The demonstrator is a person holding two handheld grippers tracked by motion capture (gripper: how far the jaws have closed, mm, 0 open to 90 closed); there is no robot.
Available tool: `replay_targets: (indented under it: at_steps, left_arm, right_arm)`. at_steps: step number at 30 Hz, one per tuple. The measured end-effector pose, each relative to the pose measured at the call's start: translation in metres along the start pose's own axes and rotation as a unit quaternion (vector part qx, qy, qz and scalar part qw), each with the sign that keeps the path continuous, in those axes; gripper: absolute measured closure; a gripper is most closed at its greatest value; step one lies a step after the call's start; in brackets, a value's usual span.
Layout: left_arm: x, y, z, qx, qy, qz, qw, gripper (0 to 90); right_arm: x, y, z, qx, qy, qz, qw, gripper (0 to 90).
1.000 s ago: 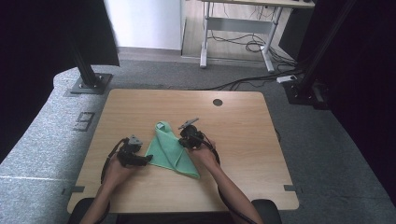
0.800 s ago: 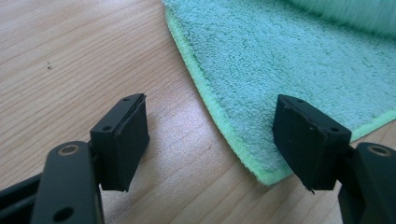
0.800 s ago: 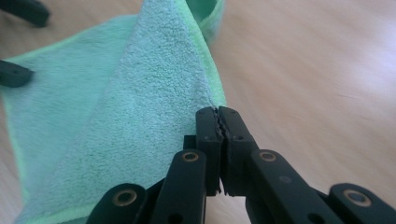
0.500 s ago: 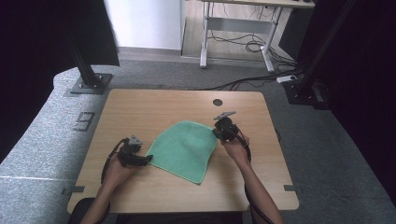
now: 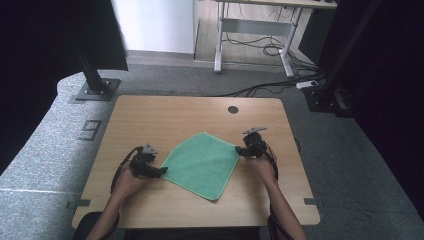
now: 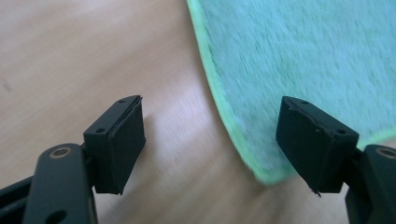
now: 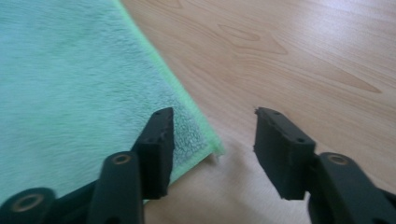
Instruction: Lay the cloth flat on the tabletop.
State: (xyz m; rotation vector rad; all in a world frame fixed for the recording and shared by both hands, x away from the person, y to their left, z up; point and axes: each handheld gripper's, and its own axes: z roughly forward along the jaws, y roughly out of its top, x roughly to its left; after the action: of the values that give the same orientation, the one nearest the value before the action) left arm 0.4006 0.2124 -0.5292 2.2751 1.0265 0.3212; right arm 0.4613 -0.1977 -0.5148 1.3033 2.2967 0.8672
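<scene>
My left gripper (image 5: 161,172) and right gripper (image 5: 238,150) fingers gape at opposite corners of the fluffy square green microfibre cloth (image 5: 202,163), flat on the pale woodgrain tabletop (image 5: 165,117).

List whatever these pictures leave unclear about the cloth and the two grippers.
- Cloth: its underside is hidden, as it lies flat on the table.
- Left gripper: in the high view it is too small to show the jaw gap.
- Cloth edges: cut off by the frame in both gripper views, and blurred.
- Right gripper: whether its left jaw touches the cloth corner is unclear.
</scene>
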Motion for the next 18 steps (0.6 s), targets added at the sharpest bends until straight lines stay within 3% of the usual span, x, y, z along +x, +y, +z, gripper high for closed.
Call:
replay_targets:
  at_steps: [5, 7, 8, 11, 13, 15, 18]
  left_arm:
    - [0.009, 0.015, 0.012, -0.013, 0.021, -0.012, 0.9996, 24.2]
    - [0.011, 0.016, 0.02, -0.004, 0.032, -0.014, 0.9994, 24.2]
    - [0.011, 0.014, 0.023, -0.008, 0.026, -0.018, 0.9995, 23.9]
    - [0.008, 0.013, 0.021, -0.007, 0.032, -0.019, 0.9993, 24.3]
    - [0.0, 0.01, 0.018, -0.002, 0.034, -0.01, 0.9994, 24.4]
    - [-0.006, 0.007, 0.016, 0.001, 0.021, -0.012, 0.9997, 24.4]
    - [-0.022, 0.003, 0.013, 0.01, 0.004, 0.002, 0.9999, 23.3]
  right_arm:
    - [0.022, -0.016, -0.008, -0.004, 0.01, -0.015, 0.9998, 38.9]
    - [0.031, -0.023, -0.008, -0.003, 0.01, -0.013, 0.9999, 36.2]
    - [0.035, -0.027, -0.007, -0.003, 0.01, -0.015, 0.9998, 35.2]
    - [0.045, -0.036, -0.002, 0.01, 0.008, -0.022, 0.9997, 31.7]
    - [0.046, -0.037, -0.002, 0.007, 0.0, -0.02, 0.9998, 30.5]
    - [0.045, -0.037, -0.003, 0.011, -0.012, -0.021, 0.9996, 30.6]
    - [0.035, -0.039, -0.005, 0.01, -0.034, -0.022, 0.9991, 30.2]
